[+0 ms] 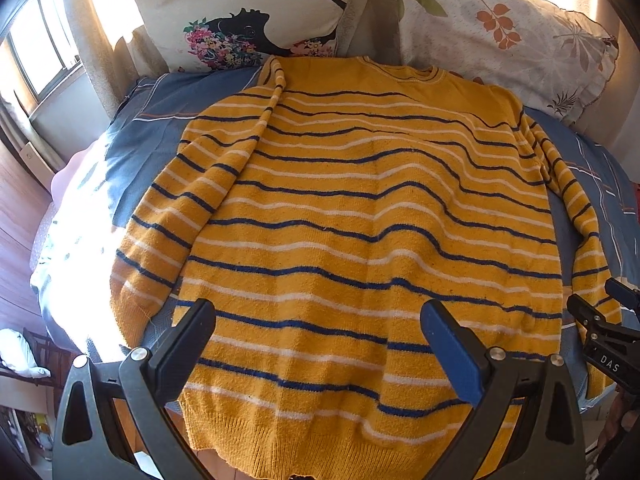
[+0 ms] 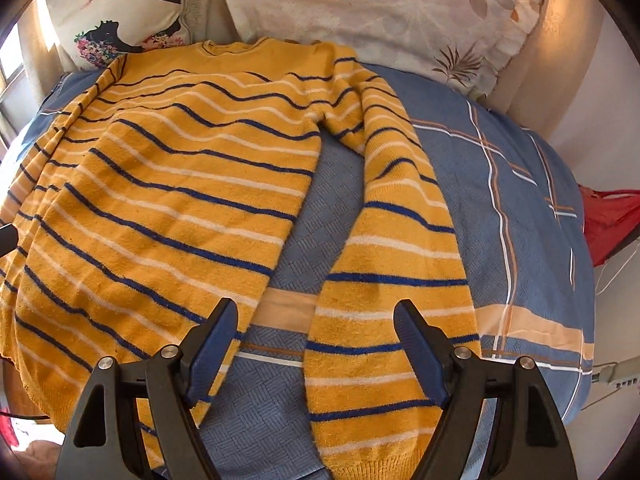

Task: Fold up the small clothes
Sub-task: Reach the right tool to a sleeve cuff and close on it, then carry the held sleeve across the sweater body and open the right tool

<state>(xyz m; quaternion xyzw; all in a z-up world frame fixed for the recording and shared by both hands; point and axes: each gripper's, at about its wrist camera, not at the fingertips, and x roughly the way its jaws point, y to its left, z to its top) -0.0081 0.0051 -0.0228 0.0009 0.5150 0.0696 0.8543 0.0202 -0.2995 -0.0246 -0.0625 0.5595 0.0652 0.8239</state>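
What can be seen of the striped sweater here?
The sweater is a mustard-yellow knit with thin navy and white stripes, a round neck and ribbed hem. It lies spread flat on the blue bedspread, collar toward the pillows, sleeves lying down along its sides. Both grippers are open above it, gripping nothing.

The left gripper [image 1: 320, 344] is spread wide, its fingers [image 1: 452, 352] well apart with nothing between the pads. The right gripper [image 2: 316, 344] is likewise wide, its fingers [image 2: 420, 352] gripping nothing. The right gripper's tips show just right of the left fingers.
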